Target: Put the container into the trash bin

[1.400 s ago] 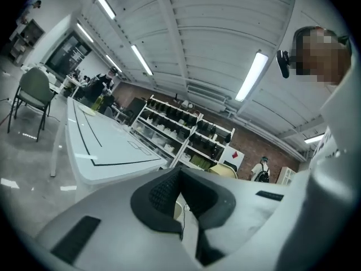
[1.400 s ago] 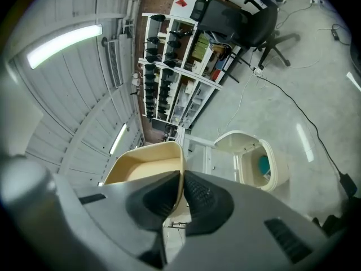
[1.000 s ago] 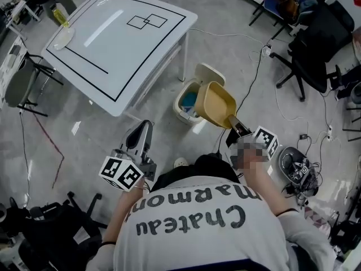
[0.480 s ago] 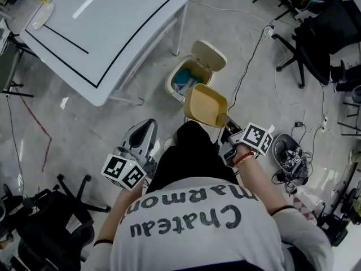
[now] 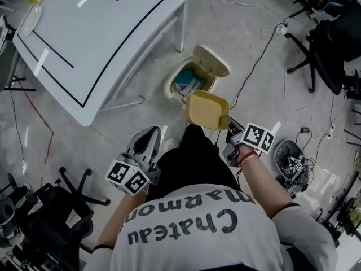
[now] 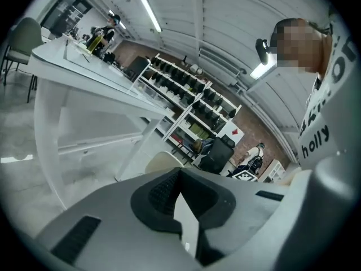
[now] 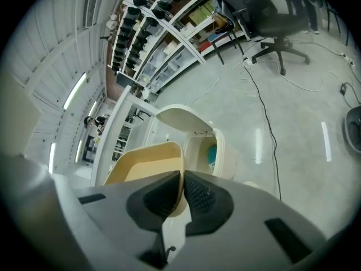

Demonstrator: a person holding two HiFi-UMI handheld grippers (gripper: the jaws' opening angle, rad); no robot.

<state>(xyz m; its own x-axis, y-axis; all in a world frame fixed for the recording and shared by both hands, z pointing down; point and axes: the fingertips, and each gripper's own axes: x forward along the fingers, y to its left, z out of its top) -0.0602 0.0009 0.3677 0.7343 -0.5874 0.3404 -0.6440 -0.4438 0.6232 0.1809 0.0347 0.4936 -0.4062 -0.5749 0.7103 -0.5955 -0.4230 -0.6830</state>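
A shallow yellow container (image 5: 207,110) hangs in the air just short of the open cream trash bin (image 5: 172,85), whose lid (image 5: 211,60) is flipped back. My right gripper (image 5: 229,130) is shut on the container's near rim; the right gripper view shows that rim (image 7: 179,180) pinched between the jaws, with the bin (image 7: 198,148) beyond it. The bin holds something blue (image 5: 187,86). My left gripper (image 5: 148,138) is low at the person's left side with its jaws pressed together and nothing between them (image 6: 179,208).
A white table (image 5: 84,33) with black lines stands left of the bin, its leg (image 5: 180,30) close by. Cables (image 5: 256,61) run across the grey floor. Black office chairs (image 5: 333,44) stand at the right, a black wheeled base (image 5: 62,202) at lower left.
The right gripper has carried the container a little nearer the bin and tipped it flatter. The person has stepped toward the bin. The left gripper stays at the side.
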